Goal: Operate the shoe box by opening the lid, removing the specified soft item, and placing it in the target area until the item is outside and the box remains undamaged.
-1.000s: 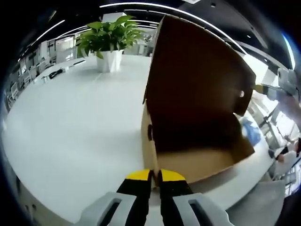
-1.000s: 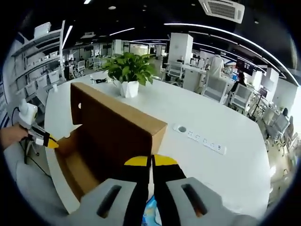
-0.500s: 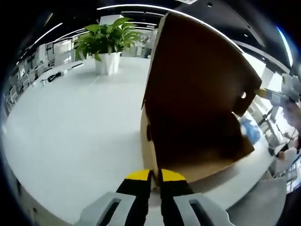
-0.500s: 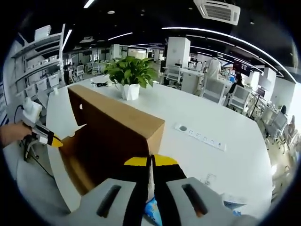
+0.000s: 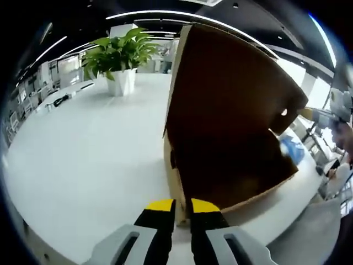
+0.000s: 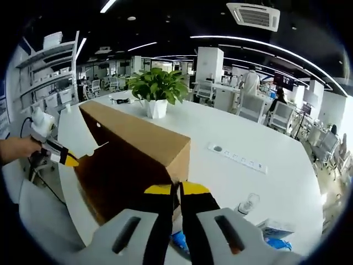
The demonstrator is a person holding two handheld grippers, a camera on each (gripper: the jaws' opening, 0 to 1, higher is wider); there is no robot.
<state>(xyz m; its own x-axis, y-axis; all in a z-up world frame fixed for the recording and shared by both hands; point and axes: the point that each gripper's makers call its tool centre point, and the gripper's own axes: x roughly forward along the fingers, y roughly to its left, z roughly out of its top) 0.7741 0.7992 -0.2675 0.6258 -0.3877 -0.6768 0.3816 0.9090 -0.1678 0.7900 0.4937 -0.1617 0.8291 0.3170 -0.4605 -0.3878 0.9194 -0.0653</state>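
Cardboard fills the middle of my left gripper view: the shoe box (image 5: 231, 165) stands on the white table (image 5: 83, 165), its lid (image 5: 226, 77) swung up into the upper centre of the frame and its dark inside open toward me. My left gripper (image 5: 182, 208) sits at the bottom centre with its yellow-tipped jaws pressed close on the near wall of the box, which rises between them, so I judge it is pinching that edge and steadying the box.

In the right gripper view the box (image 6: 138, 160) lies centre-left, its long axis running from upper left down toward my right gripper (image 6: 177, 190) at bottom centre. Those jaws are drawn together with a thin strip between them; I cannot tell whether that is the box edge or something else. The left gripper (image 6: 65, 159) shows at the left edge, at the box's far end, with a hand (image 6: 16, 148) behind it.

A blue-and-white soft item (image 6: 182, 241) peeks out just below my right jaws, and in the left gripper view it shows as a blue patch (image 5: 291, 150) at the right, beyond the box's far wall. It looks already outside, nearest my right gripper, so that hand should set it down.
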